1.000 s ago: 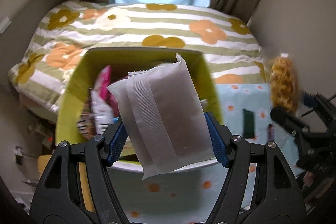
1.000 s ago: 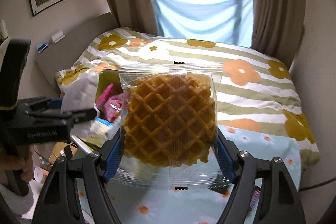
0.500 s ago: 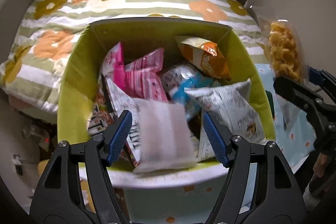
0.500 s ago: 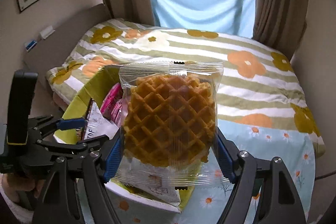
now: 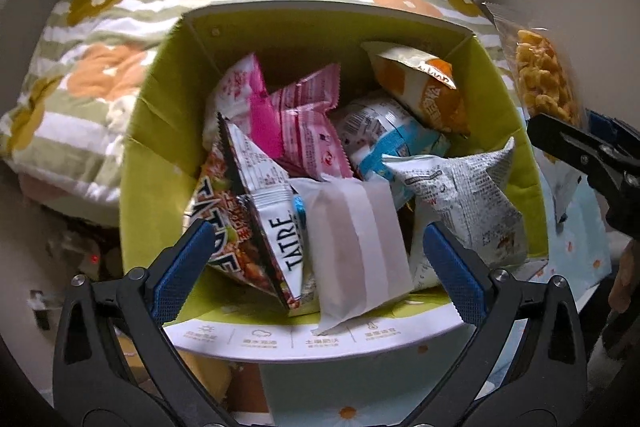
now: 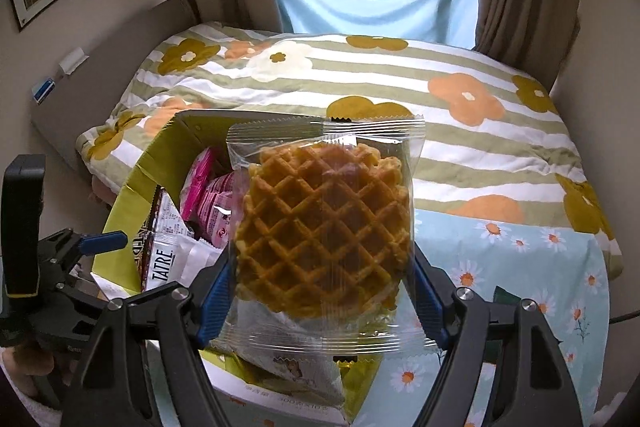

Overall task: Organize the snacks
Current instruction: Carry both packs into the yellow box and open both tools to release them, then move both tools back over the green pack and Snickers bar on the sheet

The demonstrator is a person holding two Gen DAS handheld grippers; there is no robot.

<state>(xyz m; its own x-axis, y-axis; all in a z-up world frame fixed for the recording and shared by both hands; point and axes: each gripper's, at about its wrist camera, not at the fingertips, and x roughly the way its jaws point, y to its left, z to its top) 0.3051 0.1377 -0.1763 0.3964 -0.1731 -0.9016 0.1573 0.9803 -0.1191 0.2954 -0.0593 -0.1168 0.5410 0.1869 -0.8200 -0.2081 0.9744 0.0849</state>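
Observation:
A green-lined cardboard box (image 5: 156, 163) holds several snack packets. A plain white packet (image 5: 356, 247) lies in it, leaning on the near rim. My left gripper (image 5: 316, 259) hangs open and empty just above the near rim. My right gripper (image 6: 320, 283) is shut on a clear-wrapped waffle (image 6: 324, 231), held above the box's right side (image 6: 132, 183). The waffle also shows at the right edge of the left wrist view (image 5: 544, 83). The left gripper shows in the right wrist view (image 6: 96, 243).
The box stands on a light blue daisy cloth (image 6: 520, 267) beside a bed with a striped flower quilt (image 6: 360, 75). A TATRE packet (image 5: 256, 227), pink packets (image 5: 304, 123), an orange packet (image 5: 424, 87) and a grey packet (image 5: 464, 203) fill the box.
My left gripper opened and let the white packet drop into the box. My right gripper carried the waffle closer, to above the box.

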